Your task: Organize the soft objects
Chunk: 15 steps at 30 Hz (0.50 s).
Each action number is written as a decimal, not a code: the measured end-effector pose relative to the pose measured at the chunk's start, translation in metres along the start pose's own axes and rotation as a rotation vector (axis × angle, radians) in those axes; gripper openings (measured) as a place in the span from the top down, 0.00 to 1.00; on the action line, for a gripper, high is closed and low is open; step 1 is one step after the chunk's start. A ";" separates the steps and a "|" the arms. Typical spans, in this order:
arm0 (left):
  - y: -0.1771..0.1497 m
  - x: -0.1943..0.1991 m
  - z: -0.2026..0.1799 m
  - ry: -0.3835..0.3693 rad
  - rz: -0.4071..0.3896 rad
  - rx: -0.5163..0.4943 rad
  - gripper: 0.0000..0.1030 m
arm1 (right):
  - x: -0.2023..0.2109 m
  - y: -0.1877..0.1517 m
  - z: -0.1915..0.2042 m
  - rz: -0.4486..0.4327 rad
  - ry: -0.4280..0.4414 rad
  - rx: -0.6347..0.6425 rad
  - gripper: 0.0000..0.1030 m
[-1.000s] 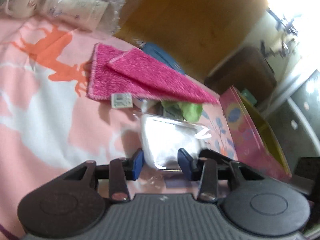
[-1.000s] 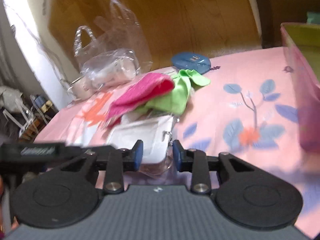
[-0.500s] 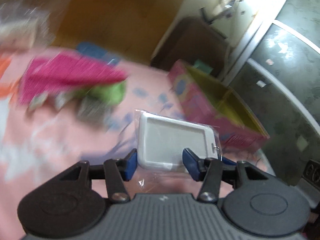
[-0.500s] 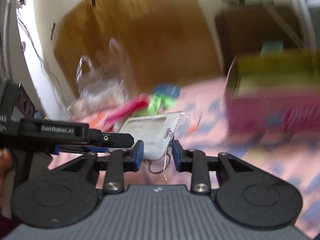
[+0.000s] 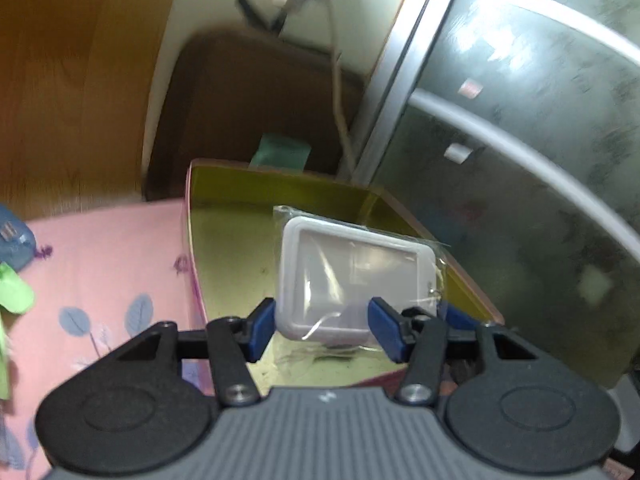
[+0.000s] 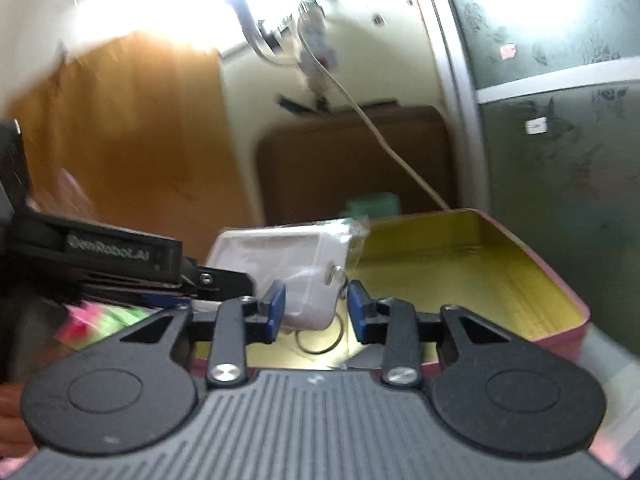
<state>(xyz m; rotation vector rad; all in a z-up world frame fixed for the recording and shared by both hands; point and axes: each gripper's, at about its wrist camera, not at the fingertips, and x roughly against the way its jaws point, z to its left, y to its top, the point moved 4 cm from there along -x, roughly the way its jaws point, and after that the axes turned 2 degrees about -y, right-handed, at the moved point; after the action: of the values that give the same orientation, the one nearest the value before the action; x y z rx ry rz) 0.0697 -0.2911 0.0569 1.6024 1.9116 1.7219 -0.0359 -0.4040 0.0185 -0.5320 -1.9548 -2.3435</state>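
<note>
A white card holder in a clear plastic wrapper (image 5: 352,276) is held by both grippers above the pink box with a yellow inside (image 5: 236,248). My left gripper (image 5: 324,330) is shut on its near end. My right gripper (image 6: 316,310) is shut on its corner by the metal ring; the holder (image 6: 288,264) and the box (image 6: 472,276) show in the right wrist view too. The left gripper's body (image 6: 120,260) reaches in from the left there.
The pink floral sheet (image 5: 104,264) lies left of the box, with a green cloth (image 5: 14,292) and a blue object (image 5: 12,240) at its edge. A brown cabinet (image 5: 248,108) and a dark glass door (image 5: 520,160) stand behind the box.
Both grippers have lifted the wrapped card holder off the sheet and carried it right, from beside the pink and green cloths to above the open box.
</note>
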 end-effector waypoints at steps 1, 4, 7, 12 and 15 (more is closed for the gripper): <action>-0.002 -0.006 0.001 0.026 0.018 -0.003 0.50 | -0.005 -0.002 -0.003 0.008 -0.064 0.029 0.50; -0.011 0.001 0.009 0.064 0.023 -0.014 0.50 | 0.000 -0.004 -0.016 -0.041 -0.111 -0.013 0.48; -0.017 0.032 0.023 0.070 -0.025 -0.011 0.48 | 0.015 -0.005 -0.016 -0.083 -0.072 -0.084 0.48; -0.047 0.107 0.070 0.098 -0.104 0.038 0.45 | 0.031 -0.006 0.027 -0.091 0.039 -0.044 0.48; -0.070 0.147 0.111 0.210 -0.141 0.059 0.43 | 0.030 -0.011 0.066 -0.045 0.151 -0.001 0.48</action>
<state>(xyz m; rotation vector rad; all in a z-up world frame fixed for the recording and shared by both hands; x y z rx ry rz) 0.0375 -0.0973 0.0416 1.3124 2.1310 1.8541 -0.0516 -0.3330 0.0267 -0.3044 -1.9190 -2.3345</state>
